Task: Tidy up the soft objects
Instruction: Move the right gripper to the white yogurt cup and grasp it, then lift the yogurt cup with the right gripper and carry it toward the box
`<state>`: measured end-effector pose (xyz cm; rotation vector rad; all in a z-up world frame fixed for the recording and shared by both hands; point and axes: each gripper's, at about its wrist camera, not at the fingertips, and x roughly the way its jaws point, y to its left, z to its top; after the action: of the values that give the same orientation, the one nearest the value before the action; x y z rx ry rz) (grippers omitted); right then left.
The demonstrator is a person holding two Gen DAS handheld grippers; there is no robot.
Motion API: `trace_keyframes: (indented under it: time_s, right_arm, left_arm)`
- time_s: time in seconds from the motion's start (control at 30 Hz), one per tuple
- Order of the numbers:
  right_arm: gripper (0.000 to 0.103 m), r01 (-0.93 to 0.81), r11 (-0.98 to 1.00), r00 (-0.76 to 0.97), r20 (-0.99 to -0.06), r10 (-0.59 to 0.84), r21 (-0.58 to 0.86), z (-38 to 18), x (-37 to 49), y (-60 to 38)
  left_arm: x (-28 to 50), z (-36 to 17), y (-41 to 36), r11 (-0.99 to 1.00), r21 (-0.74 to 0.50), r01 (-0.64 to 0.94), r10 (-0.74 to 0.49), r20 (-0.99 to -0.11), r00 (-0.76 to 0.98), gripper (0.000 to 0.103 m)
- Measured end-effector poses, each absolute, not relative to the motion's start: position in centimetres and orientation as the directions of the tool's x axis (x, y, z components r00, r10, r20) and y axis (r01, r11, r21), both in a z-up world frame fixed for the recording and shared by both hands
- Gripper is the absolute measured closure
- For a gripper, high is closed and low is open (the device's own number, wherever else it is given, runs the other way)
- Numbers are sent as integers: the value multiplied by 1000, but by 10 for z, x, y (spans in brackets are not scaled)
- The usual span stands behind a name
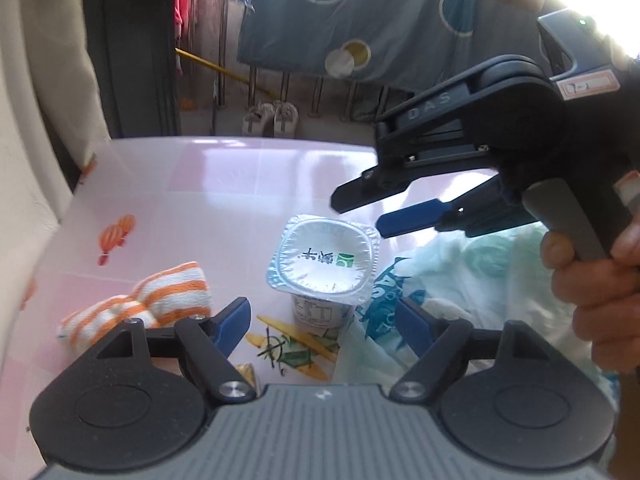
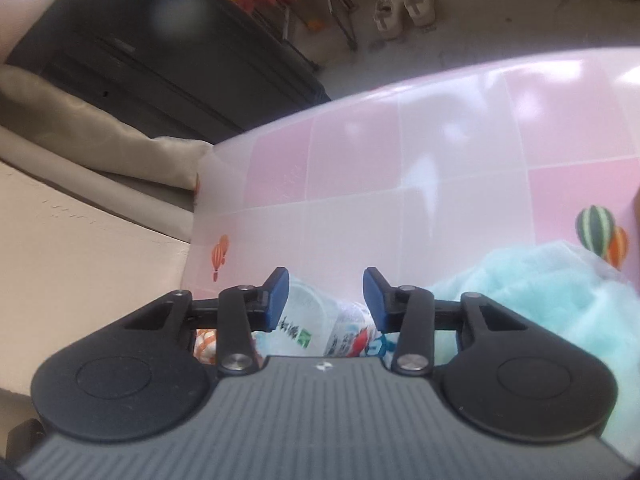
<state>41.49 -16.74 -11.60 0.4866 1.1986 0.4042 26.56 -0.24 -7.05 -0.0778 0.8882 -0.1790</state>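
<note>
On the pink checked table [image 1: 200,200] a foil-lidded yogurt cup [image 1: 324,256] stands upright. To its left lies a rolled orange-and-white striped towel [image 1: 140,304]. On its right sits a pale teal soft bundle with blue print [image 1: 460,280]. My left gripper [image 1: 322,324] is open just in front of the cup, its pads on either side and apart from it. Held by a hand [image 1: 592,280], my right gripper [image 1: 360,214] hovers above and behind the cup, jaws apart and empty. In the right wrist view that gripper [image 2: 326,300] looks down past the cup's lid [image 2: 304,316] and the teal bundle [image 2: 540,292].
The table's far edge [image 2: 440,64] drops to a grey floor with a pair of shoes [image 1: 270,118]. A blue sheet with circles [image 1: 360,20] hangs behind. A beige cushion [image 2: 100,144] and dark cabinet [image 2: 140,48] flank the table's left side. A small yellow wrapper [image 1: 246,372] lies near my left gripper.
</note>
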Motion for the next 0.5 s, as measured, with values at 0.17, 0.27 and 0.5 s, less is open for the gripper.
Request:
trace_keyframes:
  time_s: [0.17,0.27,0.5]
  right_arm:
    - [74,-22,778,276,-744,609,628,-130,422,-163]
    - [80,-22,763,269,-731,627,646,-130,419,-162]
    - [83,-20,736,278,-703,655,677,-122,413,-163]
  left_arm:
    - [279,-84,-8,985,-113,132,-171,-776,607,35]
    - [282,-84,-8,988,-117,97,-152,-771,618,45]
    - [281,-74,-4,989,-131,64,-141,-752,644,56]
